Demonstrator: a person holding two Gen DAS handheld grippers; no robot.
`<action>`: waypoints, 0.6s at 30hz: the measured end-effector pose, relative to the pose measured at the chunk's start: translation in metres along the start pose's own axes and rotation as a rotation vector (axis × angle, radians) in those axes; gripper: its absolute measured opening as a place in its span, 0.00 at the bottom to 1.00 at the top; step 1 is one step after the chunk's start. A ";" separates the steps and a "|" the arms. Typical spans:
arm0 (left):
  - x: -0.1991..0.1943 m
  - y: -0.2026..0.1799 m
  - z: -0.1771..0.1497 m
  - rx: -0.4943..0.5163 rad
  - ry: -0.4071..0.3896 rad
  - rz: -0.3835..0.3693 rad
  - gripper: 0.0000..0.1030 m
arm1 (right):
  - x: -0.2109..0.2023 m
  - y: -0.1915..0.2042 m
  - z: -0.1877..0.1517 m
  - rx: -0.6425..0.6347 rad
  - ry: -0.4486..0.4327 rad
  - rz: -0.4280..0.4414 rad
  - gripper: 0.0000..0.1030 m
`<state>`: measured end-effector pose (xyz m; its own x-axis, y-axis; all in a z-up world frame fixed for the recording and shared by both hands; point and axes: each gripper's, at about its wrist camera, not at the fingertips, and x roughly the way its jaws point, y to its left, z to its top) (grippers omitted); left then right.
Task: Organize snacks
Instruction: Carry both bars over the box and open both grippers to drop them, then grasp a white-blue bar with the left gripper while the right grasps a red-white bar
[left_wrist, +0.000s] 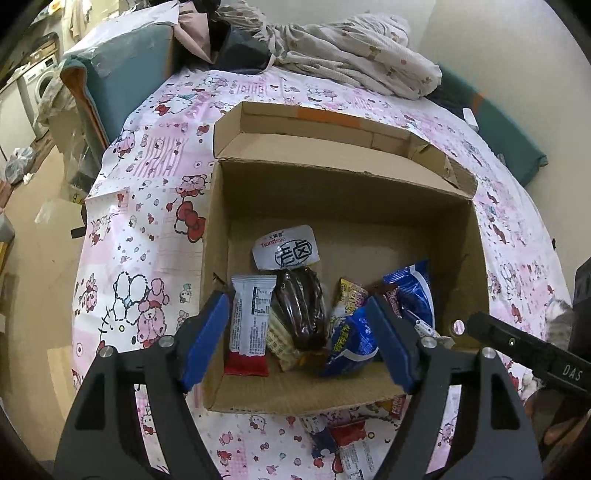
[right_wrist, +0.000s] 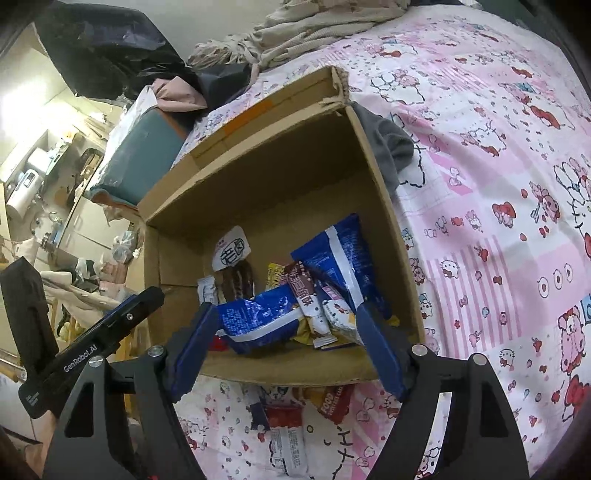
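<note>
Left claw stands spread wide above the near part of the cardboard box, its blue pads apart and pressing on nothing. Seen from the left wrist, the box sits on a bed covered by a pink cartoon-print sheet, flaps open. Inside, at the near end, lie a white and red snack bar, a dark brown round pack, a white pouch with black characters further in, and blue packets to the right. A few more snacks lie on the sheet just outside the near wall of the box. The other claw's black finger reaches in from the right edge. A heap of crumpled bedding sits beyond the box.

Right claw, seen from the right wrist, is likewise released, its pads parted over the box's near wall with nothing gripped. Between them, lower down in the box, lie a blue packet, a taller blue packet leaning to the right, and a brown-labelled bar. The white pouch lies toward the back. Loose snacks rest on the sheet in front of the box, and a grey cloth is tucked against its right side. The left claw's body shows at the left.
</note>
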<state>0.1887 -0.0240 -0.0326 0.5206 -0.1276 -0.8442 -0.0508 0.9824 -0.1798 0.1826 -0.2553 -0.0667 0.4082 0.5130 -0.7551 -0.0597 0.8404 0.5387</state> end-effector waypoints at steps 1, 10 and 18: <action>0.000 0.000 0.000 0.001 0.007 -0.001 0.72 | -0.001 0.001 -0.001 -0.003 -0.003 0.000 0.80; -0.025 -0.001 -0.008 0.043 -0.052 0.046 0.94 | -0.008 0.022 -0.017 -0.078 -0.010 0.004 0.99; -0.032 0.003 -0.024 0.056 -0.043 0.053 0.94 | -0.020 0.037 -0.040 -0.165 -0.017 -0.037 0.99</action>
<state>0.1512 -0.0203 -0.0186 0.5550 -0.0703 -0.8288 -0.0326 0.9938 -0.1061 0.1356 -0.2273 -0.0470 0.4281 0.4790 -0.7663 -0.1921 0.8768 0.4407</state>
